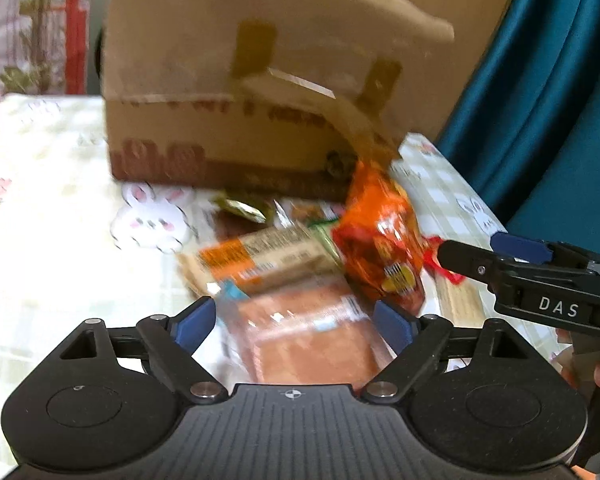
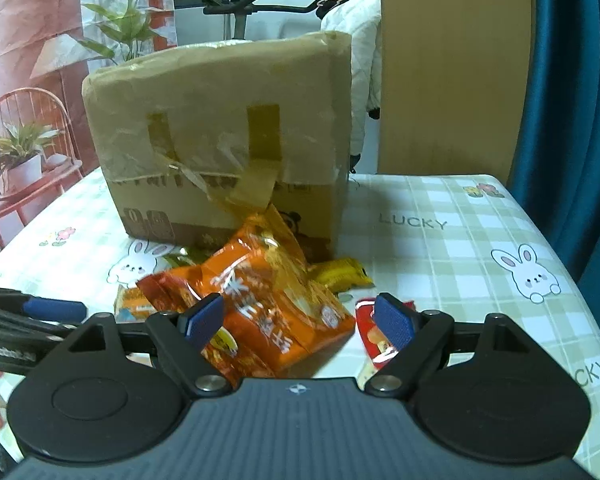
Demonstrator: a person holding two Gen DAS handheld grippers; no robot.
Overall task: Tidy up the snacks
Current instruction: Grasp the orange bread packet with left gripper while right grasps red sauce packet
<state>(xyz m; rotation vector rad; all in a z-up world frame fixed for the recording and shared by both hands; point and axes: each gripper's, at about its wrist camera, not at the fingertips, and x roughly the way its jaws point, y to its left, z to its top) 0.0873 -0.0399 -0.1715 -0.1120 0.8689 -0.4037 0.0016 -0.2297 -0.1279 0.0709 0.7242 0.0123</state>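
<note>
"LUCKY" on tablecloth [image 2: 440,208], "DAS" on right tool [image 1: 496,248]

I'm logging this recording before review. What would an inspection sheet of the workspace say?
Surface: table under checked bunny-print cloth.
Job's things: orange snack bag on top of a pile; yellow packet, red packet, wrapped bars around it.
Clutter: taped cardboard box behind the pile.
Grippers: left tool open, empty; right tool open, empty.
Cables: nothing seen.
Surroundings: teal curtain, potted plant, red chair.
</note>
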